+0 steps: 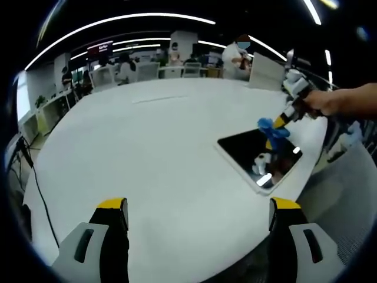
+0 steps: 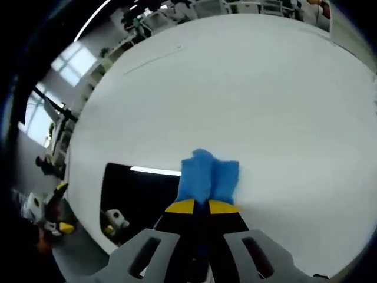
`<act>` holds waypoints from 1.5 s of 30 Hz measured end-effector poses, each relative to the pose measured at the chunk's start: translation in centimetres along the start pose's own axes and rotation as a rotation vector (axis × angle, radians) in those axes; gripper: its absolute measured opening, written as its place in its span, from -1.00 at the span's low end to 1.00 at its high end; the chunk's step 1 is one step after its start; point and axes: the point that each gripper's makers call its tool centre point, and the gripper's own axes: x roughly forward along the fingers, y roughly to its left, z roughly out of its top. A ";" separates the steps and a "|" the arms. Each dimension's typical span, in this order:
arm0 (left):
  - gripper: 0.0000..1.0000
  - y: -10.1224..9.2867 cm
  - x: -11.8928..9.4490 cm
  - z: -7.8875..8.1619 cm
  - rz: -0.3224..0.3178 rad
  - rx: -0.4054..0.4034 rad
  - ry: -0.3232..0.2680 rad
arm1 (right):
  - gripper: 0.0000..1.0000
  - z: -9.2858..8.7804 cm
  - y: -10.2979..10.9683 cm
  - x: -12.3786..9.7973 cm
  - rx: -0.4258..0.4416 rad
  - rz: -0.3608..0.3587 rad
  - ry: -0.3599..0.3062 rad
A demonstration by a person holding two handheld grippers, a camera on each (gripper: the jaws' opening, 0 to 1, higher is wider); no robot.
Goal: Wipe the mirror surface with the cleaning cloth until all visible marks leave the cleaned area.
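A dark rectangular mirror (image 1: 259, 156) lies flat on the white table (image 1: 153, 147) near its right edge. My right gripper (image 1: 283, 122) comes in from the right, held by a hand, shut on a blue cleaning cloth (image 1: 272, 126) at the mirror's far edge. In the right gripper view, the cloth (image 2: 207, 175) sticks out between the closed yellow-tipped jaws of my right gripper (image 2: 200, 206), over the mirror's (image 2: 138, 197) right side. My left gripper (image 1: 197, 215) stands open above the bare table, well short of the mirror, holding nothing.
The table (image 2: 235, 88) is large and round, with its edge close to the mirror. A white board (image 1: 268, 71) stands at the far right of the table. Chairs, desks and people fill the office beyond. A cable (image 1: 38, 188) hangs off the left edge.
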 end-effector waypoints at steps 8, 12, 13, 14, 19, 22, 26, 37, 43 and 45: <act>0.99 0.0 0.0 0.0 -0.002 0.002 0.002 | -1.00 0.1 1.7 0.5 -0.010 0.013 0.013; 0.99 0.0 0.1 -0.1 -0.006 0.005 0.005 | -1.00 0.3 2.9 1.0 -0.021 0.024 0.020; 0.99 0.0 0.1 -0.1 -0.006 0.005 0.005 | -1.00 0.3 3.2 1.1 -0.022 0.027 0.021; 0.99 0.0 0.1 -0.1 -0.006 0.005 0.006 | -1.00 0.4 3.4 1.2 -0.024 0.029 0.023; 0.99 0.0 0.1 -0.1 -0.005 0.005 0.006 | -1.00 0.6 4.6 1.7 -0.029 0.039 0.031; 0.99 -0.1 0.1 0.0 -0.006 0.007 0.006 | -1.00 0.5 5.5 1.9 -0.030 0.044 0.035; 0.99 -0.2 0.1 0.0 -0.009 0.007 0.005 | -1.00 0.6 6.4 2.3 -0.043 0.047 0.037; 0.99 -0.4 0.3 -0.1 -0.024 0.015 0.012 | -1.00 0.9 10.2 3.8 -0.081 0.068 0.052; 0.99 -0.6 0.4 -0.2 -0.033 0.011 0.017 | -1.00 0.9 12.2 4.5 -0.091 0.087 0.065; 0.99 -0.6 0.4 -0.2 -0.033 0.015 0.017 | -1.00 0.9 13.1 4.7 -0.101 0.091 0.069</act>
